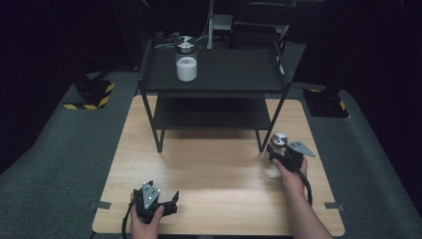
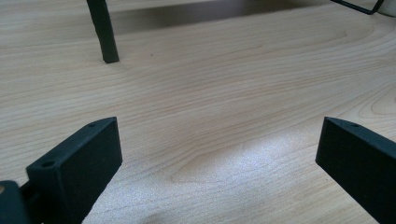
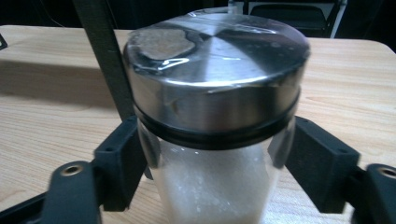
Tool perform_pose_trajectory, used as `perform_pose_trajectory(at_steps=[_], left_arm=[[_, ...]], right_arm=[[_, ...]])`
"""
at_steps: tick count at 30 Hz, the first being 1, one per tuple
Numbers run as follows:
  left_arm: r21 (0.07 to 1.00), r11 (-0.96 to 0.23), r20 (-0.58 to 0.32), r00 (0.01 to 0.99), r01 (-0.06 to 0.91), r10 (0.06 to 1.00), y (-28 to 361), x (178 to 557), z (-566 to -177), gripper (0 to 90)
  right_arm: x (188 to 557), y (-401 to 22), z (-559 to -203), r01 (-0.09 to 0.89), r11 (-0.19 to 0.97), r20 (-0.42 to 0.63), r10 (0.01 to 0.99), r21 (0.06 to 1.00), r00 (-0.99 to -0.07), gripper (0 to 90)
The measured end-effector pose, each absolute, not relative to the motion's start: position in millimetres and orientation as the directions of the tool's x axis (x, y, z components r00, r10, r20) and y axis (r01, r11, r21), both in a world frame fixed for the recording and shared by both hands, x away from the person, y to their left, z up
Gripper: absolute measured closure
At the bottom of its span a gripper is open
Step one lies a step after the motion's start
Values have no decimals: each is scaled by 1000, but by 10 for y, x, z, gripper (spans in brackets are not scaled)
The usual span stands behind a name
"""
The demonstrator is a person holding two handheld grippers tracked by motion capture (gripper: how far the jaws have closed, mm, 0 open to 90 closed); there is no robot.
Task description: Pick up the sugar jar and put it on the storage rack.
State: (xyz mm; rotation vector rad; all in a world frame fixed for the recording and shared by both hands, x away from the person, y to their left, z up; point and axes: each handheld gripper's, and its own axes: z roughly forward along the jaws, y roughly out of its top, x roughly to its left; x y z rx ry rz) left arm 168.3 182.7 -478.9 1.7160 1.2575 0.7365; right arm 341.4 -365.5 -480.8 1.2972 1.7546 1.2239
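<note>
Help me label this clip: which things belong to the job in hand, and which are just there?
In the job:
- jar with steel lid, white powder inside
- right gripper, shut on it

Just there:
- second jar on the black shelf
- left gripper, open over the table

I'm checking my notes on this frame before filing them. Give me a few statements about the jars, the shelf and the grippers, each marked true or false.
1. The right gripper is shut on a jar with a metal lid. True.
2. The left gripper holds a jar. False: its jaws stand open over bare table.
3. A second jar stands on the black shelf, top level. True.
4. The gripped jar is empty. False: it holds white powder.
</note>
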Motion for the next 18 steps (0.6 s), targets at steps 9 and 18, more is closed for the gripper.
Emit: perform_pose_trajectory(at_steps=[9, 18], left_arm=[[886, -121, -33, 322, 448, 946, 1836, 1700, -4778, 5], [885, -126, -34, 332, 449, 943, 1848, 1706, -4775, 6]], right_arm=[[3392, -3589, -4760, 360, 133, -14, 949, 923, -315, 308], [3270, -3608, -4732, 356, 130, -6, 944, 926, -331, 309]])
